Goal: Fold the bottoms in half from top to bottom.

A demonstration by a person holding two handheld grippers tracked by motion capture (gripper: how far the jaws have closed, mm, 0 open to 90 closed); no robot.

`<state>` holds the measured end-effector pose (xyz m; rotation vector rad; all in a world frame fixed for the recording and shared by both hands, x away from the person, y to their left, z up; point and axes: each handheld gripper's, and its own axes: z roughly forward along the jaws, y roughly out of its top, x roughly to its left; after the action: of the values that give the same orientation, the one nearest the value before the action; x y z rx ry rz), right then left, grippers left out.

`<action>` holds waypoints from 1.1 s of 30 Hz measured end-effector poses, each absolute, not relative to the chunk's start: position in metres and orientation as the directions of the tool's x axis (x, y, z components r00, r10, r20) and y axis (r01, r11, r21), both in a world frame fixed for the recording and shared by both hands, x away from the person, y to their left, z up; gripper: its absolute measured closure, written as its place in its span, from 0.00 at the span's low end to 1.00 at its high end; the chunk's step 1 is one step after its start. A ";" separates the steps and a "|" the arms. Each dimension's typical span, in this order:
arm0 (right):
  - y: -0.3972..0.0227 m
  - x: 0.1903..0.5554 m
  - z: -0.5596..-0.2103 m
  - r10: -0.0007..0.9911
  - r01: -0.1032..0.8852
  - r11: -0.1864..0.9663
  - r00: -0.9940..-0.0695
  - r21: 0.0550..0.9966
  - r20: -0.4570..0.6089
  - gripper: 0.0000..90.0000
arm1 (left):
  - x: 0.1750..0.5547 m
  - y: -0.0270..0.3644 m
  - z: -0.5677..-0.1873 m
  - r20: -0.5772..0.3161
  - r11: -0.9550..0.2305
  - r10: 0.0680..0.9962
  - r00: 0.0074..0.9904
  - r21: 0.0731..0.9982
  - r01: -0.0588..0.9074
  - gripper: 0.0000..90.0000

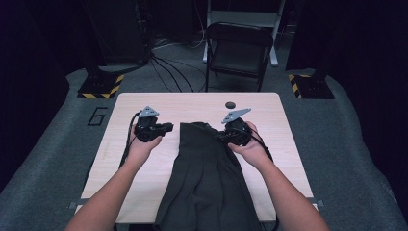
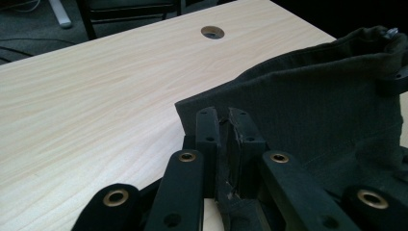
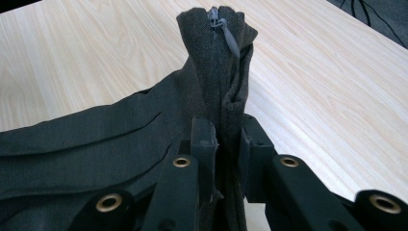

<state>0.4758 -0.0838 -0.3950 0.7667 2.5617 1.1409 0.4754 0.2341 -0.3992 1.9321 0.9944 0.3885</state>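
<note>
A dark grey pleated skirt [image 1: 207,178] lies down the middle of the light wooden table [image 1: 144,173], its hem hanging over the near edge. My left gripper [image 1: 168,128] pinches the left corner of the waistband, and in the left gripper view the jaws [image 2: 225,127] are shut on a fold of the skirt [image 2: 312,96]. My right gripper [image 1: 220,136] holds the right end of the waistband. In the right gripper view the gripper [image 3: 226,139] clamps a raised ridge of skirt [image 3: 96,139] just below the grey zipper pull [image 3: 230,41]. The waistband is lifted slightly between the two.
A round cable hole [image 1: 231,104] sits near the table's far edge. Beyond the table stand a dark folding chair [image 1: 238,48], floor cables [image 1: 168,72] and two hazard-striped stand bases [image 1: 101,86] [image 1: 310,86]. Bare tabletop lies left and right of the skirt.
</note>
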 end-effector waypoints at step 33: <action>-0.056 0.512 -0.367 0.615 0.388 0.533 -0.788 0.752 -0.029 0.89 | 0.475 0.232 -0.402 -0.135 -0.270 0.759 0.637 0.825 0.496 0.70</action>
<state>0.5120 -0.0561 -0.3671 0.8365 2.4837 1.1112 0.4745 0.2316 -0.4019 1.9352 0.9886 0.3581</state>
